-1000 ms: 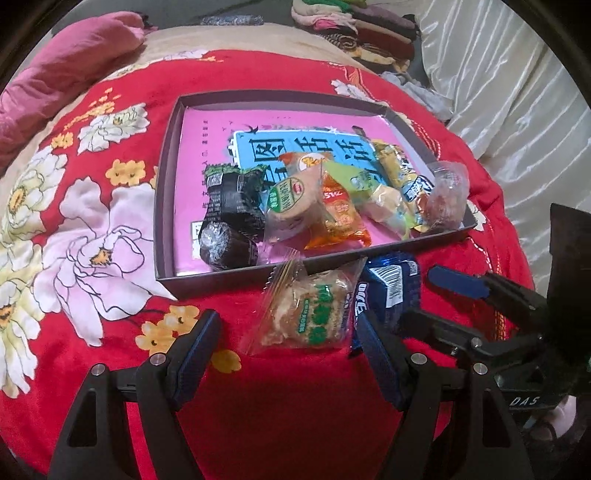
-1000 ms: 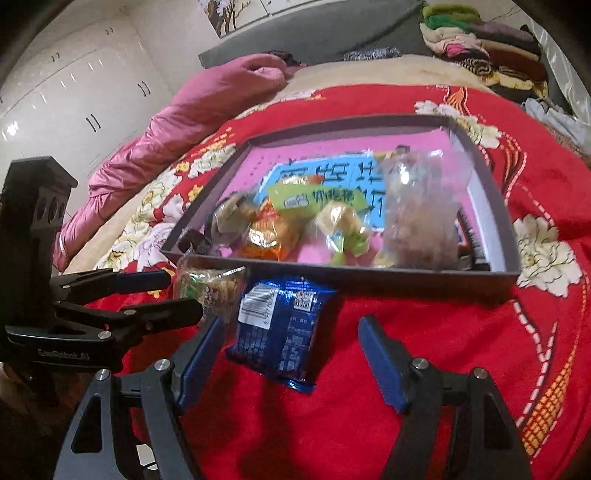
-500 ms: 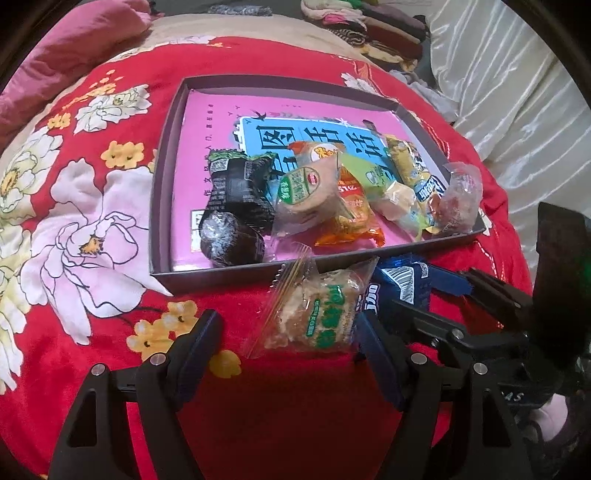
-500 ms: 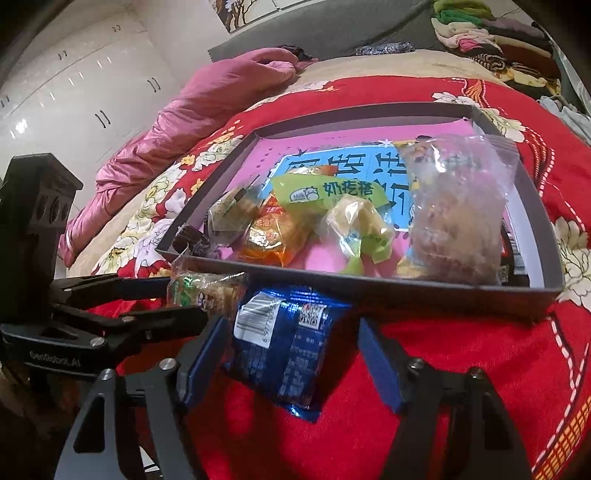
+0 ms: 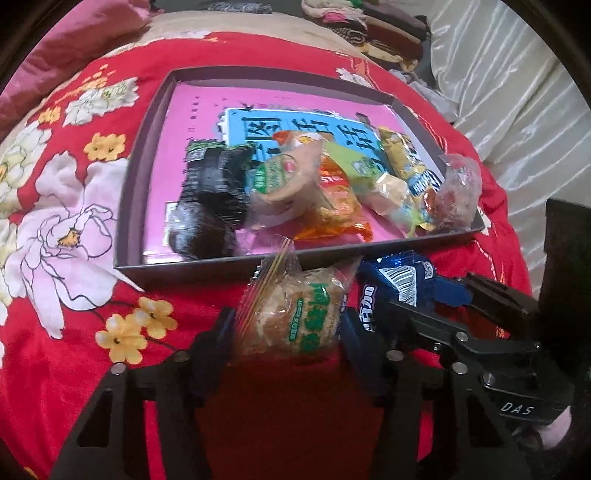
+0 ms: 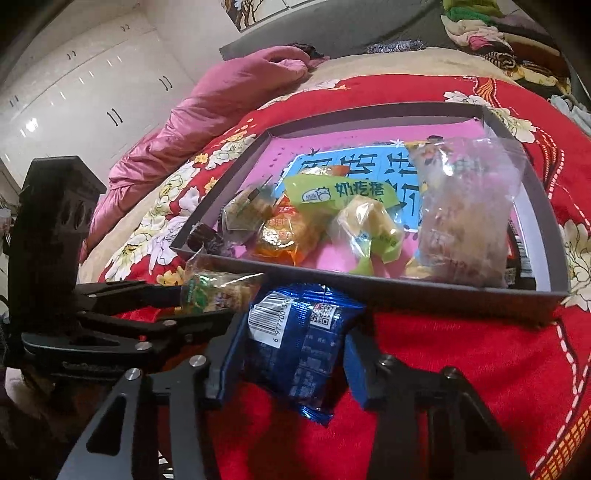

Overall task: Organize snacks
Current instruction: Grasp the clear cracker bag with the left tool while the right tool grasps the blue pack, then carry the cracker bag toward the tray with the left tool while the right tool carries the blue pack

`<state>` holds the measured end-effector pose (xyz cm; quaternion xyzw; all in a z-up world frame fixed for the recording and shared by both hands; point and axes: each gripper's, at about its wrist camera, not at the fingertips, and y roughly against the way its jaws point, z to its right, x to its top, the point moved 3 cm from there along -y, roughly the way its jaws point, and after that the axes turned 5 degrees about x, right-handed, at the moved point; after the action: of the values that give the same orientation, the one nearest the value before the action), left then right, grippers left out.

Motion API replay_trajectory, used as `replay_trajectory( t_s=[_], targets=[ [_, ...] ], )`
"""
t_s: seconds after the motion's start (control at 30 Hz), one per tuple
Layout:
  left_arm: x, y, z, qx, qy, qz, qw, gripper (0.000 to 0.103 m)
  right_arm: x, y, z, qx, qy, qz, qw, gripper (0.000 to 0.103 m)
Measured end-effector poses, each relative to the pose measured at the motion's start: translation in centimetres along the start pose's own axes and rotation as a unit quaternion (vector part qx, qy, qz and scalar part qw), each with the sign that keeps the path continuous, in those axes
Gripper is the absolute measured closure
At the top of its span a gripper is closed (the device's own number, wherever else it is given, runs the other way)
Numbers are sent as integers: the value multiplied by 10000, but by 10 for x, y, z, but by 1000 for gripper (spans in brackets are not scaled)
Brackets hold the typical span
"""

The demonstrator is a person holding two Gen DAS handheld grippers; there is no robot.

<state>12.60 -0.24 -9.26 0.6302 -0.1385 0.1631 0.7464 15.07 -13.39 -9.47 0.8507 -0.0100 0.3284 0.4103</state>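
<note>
A clear packet with a green label (image 5: 306,314) lies on the red bedspread just in front of the dark tray (image 5: 221,264). My left gripper (image 5: 288,332) is closing on it, and both pads touch its sides. Right beside it lies a blue foil packet (image 6: 295,332), also visible as the blue foil packet (image 5: 391,280). My right gripper (image 6: 291,350) is closing on that one, with its pads against the wrapper's edges. Inside the tray (image 6: 406,291) lie several snacks: black packets (image 5: 214,192), an orange bag (image 5: 332,206) and a clear bag (image 6: 465,221).
The tray sits on a red flowered bedspread (image 5: 74,221). A pink quilt (image 6: 221,92) lies beyond it at the left, and folded clothes (image 5: 369,22) are piled at the back. White fabric (image 5: 517,92) hangs to the right, and white wardrobe doors (image 6: 74,92) stand far left.
Both pairs of jaws have narrowed from wide apart onto their packets. The hands have crept slightly closer to the tray; the packets lie where they were.
</note>
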Motion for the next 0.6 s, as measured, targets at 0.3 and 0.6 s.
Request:
replay_trajectory(
  t_s=[0.3, 0.6],
  targets=[
    [-4, 15, -6, -350, 218, 69, 9991, 58, 3, 28, -4, 187, -72, 427, 9989, 55],
    [5, 62, -25, -150, 309, 655, 9973, 58, 13, 50, -11, 209, 62, 988, 9949, 55]
  ],
)
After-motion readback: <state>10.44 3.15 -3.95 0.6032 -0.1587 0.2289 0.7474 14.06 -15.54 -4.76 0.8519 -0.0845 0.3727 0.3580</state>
